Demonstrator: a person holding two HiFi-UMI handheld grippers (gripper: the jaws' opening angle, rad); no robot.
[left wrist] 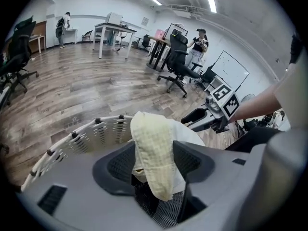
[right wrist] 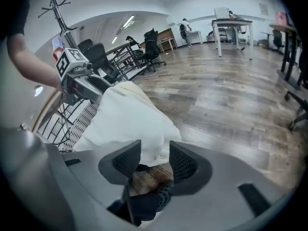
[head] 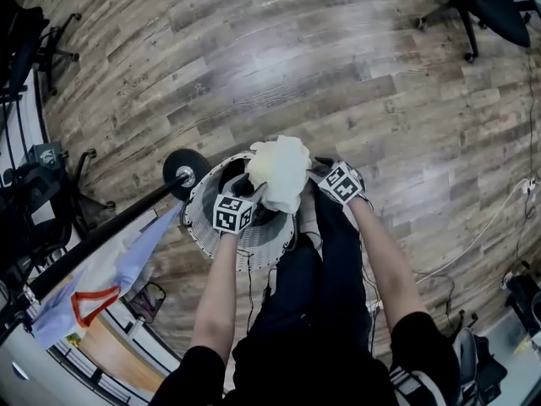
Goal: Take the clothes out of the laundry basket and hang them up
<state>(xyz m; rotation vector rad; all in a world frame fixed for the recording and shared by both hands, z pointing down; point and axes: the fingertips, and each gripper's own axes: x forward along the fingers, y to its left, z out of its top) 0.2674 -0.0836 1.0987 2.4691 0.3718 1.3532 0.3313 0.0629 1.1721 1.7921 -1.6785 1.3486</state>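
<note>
Where the single cream cloth [head: 279, 172] lies bunched over the far rim of the one round white laundry basket [head: 254, 252], two grippers close in on it. The left gripper [head: 254, 197] is at its left edge and the right gripper [head: 317, 176] at its right.

The left gripper view alone shows the weave: a pale yellow waffle-textured strip beside a smoother white part. That strip hangs in the gap between the ribbed dark fingers [left wrist: 120, 165], which stand wide and do not pinch it. In the right gripper view the fingers [right wrist: 185, 165] are also parted. Only the smooth white hem of the cloth lies at the top of their gap, with floor showing below it.

The basket's wall is slatted plastic. Only the head view shows the black rail [head: 101, 235] at the left, with one pale blue garment [head: 93, 290] trimmed in orange hanging from it. Only the right gripper view shows a coat stand [right wrist: 57, 8]. Grey-brown wood planks form the floor [head: 355, 83] all around.
</note>
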